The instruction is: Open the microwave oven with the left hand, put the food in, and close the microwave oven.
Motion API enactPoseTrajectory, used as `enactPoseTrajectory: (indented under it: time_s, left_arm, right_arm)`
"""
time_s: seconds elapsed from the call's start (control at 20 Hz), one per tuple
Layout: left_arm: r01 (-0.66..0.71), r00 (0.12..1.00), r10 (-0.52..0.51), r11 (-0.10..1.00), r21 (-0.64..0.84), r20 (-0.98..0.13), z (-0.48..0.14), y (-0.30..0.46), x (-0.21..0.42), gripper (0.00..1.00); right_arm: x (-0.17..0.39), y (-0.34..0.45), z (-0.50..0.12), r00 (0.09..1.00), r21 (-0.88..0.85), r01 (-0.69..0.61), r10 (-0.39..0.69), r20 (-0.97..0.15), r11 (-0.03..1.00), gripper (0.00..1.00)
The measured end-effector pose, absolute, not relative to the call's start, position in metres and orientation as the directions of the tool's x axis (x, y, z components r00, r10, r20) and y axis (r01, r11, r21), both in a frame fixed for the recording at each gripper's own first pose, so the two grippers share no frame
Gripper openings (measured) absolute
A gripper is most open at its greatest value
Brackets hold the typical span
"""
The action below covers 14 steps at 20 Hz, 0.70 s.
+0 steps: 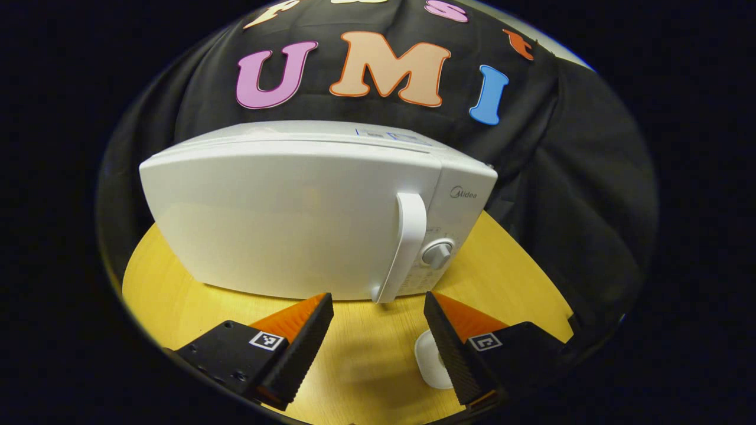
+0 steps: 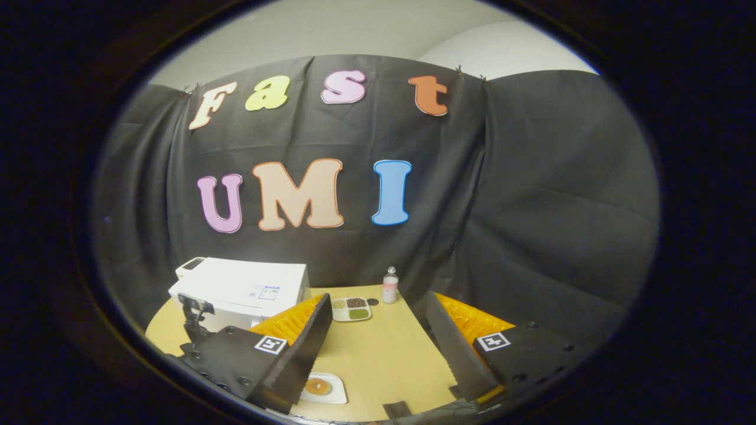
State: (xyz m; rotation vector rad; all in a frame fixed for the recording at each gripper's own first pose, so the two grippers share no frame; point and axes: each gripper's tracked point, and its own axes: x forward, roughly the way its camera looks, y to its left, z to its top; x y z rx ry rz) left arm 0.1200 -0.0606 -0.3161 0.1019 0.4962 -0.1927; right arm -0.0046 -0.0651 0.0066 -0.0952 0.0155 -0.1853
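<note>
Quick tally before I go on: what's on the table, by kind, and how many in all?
Microwave: 1
Small white dish with food: 1
Divided tray with three fillings: 1
Bottle: 1
Small dark round item beside the tray, too small to identify: 1
Total: 5

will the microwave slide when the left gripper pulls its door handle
Probably little: the microwave looks bulky and sits flat on the wooden table, so likely heavy. The tall handle sits near one edge, so a hard tug might twist it slightly. The smooth tabletop may allow some slip.
</note>
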Motion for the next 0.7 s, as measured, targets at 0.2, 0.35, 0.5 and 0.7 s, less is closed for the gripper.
enactPoseTrajectory:
  time_s: [0.2, 0.35, 0.5, 0.7]
  left_arm:
    - [0.21, 0.843, -0.146, 0.975, 0.068, -0.518, -0.339, -0.065, 0.138, 0.96]
    - [0.204, 0.839, -0.139, 0.977, 0.067, -0.525, -0.347, -0.07, 0.151, 0.87]
    - [0.201, 0.842, -0.124, 0.975, 0.091, -0.525, -0.35, -0.073, 0.162, 0.78]
    - [0.195, 0.845, -0.109, 0.975, 0.111, -0.524, -0.351, -0.075, 0.169, 0.58]
  right_arm:
    - [-0.006, -0.062, -0.003, 0.983, -0.086, 0.18, -0.183, -0.026, 0.98, 0.96]
    - [-0.006, -0.061, -0.012, 0.982, -0.091, 0.178, -0.183, -0.046, 0.98, 0.95]
    - [-0.008, -0.062, -0.019, 0.981, -0.102, 0.179, -0.186, -0.06, 0.979, 0.96]
    - [-0.009, -0.061, -0.031, 0.979, -0.094, 0.183, -0.19, -0.079, 0.979, 0.96]
